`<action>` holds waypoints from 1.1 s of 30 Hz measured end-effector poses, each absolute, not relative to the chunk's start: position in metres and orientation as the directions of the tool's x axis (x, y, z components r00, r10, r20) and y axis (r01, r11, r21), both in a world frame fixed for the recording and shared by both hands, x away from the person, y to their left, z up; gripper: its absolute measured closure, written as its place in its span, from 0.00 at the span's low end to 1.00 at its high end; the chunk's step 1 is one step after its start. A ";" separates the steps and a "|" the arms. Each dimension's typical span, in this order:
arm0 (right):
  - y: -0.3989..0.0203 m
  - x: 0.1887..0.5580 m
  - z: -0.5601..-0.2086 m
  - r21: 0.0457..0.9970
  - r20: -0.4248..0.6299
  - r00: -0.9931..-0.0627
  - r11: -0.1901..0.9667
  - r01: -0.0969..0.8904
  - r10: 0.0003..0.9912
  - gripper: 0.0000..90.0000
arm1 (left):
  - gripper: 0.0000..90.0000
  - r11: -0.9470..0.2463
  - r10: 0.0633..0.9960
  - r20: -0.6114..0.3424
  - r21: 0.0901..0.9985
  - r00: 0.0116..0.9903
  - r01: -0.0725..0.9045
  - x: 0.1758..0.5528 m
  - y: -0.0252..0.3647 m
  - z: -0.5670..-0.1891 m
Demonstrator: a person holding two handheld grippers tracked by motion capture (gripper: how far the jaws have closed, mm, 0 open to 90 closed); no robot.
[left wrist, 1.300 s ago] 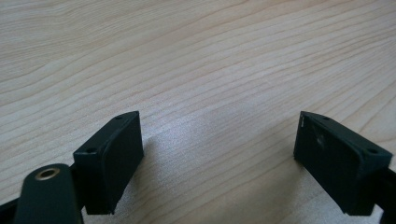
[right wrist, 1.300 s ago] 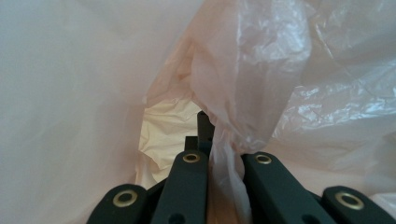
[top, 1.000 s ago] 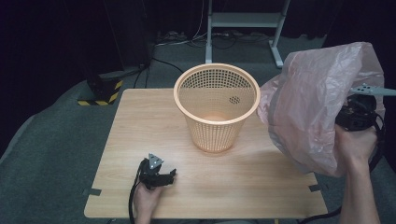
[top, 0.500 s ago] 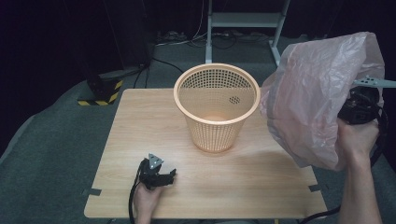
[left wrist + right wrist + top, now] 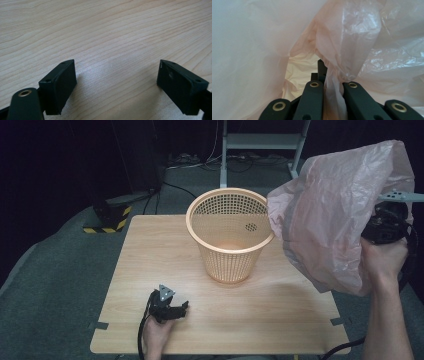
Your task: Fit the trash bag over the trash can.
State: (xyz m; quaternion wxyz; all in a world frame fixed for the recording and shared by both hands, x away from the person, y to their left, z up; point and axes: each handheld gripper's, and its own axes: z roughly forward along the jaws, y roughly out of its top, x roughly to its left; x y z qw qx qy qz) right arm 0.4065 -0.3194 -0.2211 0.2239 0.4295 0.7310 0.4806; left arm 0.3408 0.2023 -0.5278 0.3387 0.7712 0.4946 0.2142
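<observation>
A pink plastic bag [image 5: 335,215] billows in the air at the right, beside the rim of an orange mesh basket [image 5: 230,232] that stands upright on the wooden table [image 5: 150,255]. My right gripper [image 5: 382,227] is held up at the bag's right side, shut on a fold of the bag [image 5: 332,82] that runs between its jaws. My left gripper [image 5: 167,307] rests low over the table's front left, open; in the left gripper view its pads [image 5: 60,85] stand wide apart above bare wood with nothing between them.
A white metal stand [image 5: 260,142] and cables lie behind the table. A yellow-and-black striped block [image 5: 105,222] sits on the grey floor at the far left. The table edge runs just below the left hand.
The right hand has lifted the bag higher and it has puffed out more toward the basket. The left gripper has stayed put.
</observation>
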 end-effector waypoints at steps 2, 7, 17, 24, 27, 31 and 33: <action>-0.308 0.413 -0.216 0.889 0.076 -0.545 0.191 0.416 0.835 0.99 | 0.18 -0.281 0.908 -0.005 0.735 0.419 0.618 0.341 0.202 -0.528; -0.293 0.425 -0.214 0.879 0.074 -0.566 0.215 0.426 0.821 0.99 | 0.18 -0.281 0.908 -0.005 0.734 0.419 0.618 0.341 0.202 -0.528; -0.255 0.453 -0.220 0.851 0.083 -0.607 0.261 0.456 0.790 0.99 | 0.18 -0.281 0.908 -0.006 0.734 0.420 0.618 0.341 0.202 -0.528; -0.233 0.467 -0.222 0.837 0.085 -0.627 0.287 0.467 0.774 0.99 | 0.18 -0.282 0.908 -0.005 0.734 0.420 0.618 0.341 0.202 -0.528; -0.228 0.472 -0.222 0.832 0.086 -0.632 0.293 0.471 0.771 0.99 | 0.18 -0.281 0.908 -0.006 0.734 0.420 0.619 0.341 0.202 -0.528; -0.222 0.475 -0.225 0.824 0.087 -0.636 0.303 0.479 0.767 0.99 | 0.18 -0.279 0.908 -0.008 0.734 0.418 0.620 0.341 0.202 -0.528; -0.220 0.477 -0.226 0.823 0.088 -0.638 0.305 0.480 0.765 0.99 | 0.18 -0.279 0.908 -0.008 0.734 0.419 0.619 0.341 0.202 -0.528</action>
